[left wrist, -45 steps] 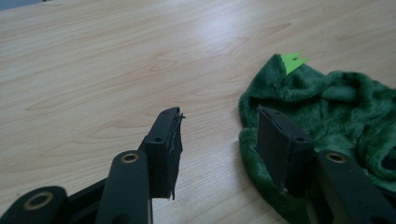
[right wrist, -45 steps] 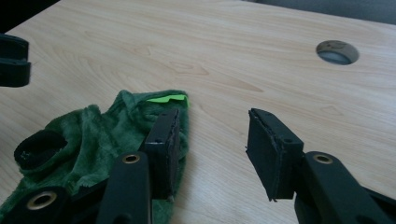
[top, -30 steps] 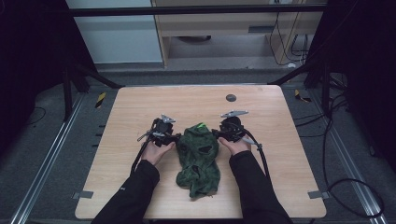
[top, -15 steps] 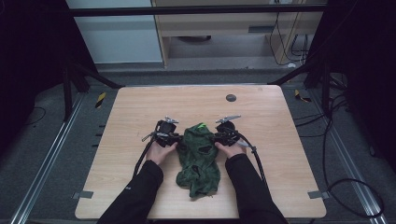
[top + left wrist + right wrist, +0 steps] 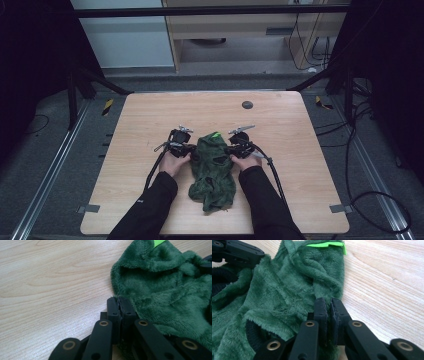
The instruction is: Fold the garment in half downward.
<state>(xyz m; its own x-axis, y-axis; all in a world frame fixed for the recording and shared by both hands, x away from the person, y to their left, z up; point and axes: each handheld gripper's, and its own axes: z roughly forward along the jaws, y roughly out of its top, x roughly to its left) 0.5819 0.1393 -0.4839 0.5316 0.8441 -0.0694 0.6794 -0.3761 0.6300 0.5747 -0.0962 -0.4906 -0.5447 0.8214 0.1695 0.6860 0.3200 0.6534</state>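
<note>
Pale wood-grain table (image 5: 150, 125) fills the middle of the high view, standing on a grey floor with metal rails along its two sides. At its near edge the person's two black sleeves come up toward a dark green fleece garment (image 5: 212, 170), which lies crumpled on the near half of the table, between the hands.

Just left of the garment, the left gripper (image 5: 192, 154) rests low on the wood. In the left gripper view its jaws stand pressed together at the fleece's edge, and a sliver of green pile seems caught between their tips, where the garment (image 5: 170, 295) meets the bare table (image 5: 50, 285).

Just right of the garment, the right gripper (image 5: 231, 149) mirrors it. In the right gripper view its jaws are drawn nearly together on a fold of the fleece (image 5: 287, 290), pinching the fabric at its edge; the left gripper's black body shows beyond the garment at that view's upper left.

At the garment's far end sits a bright green tag (image 5: 216, 134).

Farther from the garment, near the table's far edge, lies a small dark round disc (image 5: 247, 104). Beyond the table stand a light cabinet and wooden furniture, with black cables trailing on the floor.
</note>
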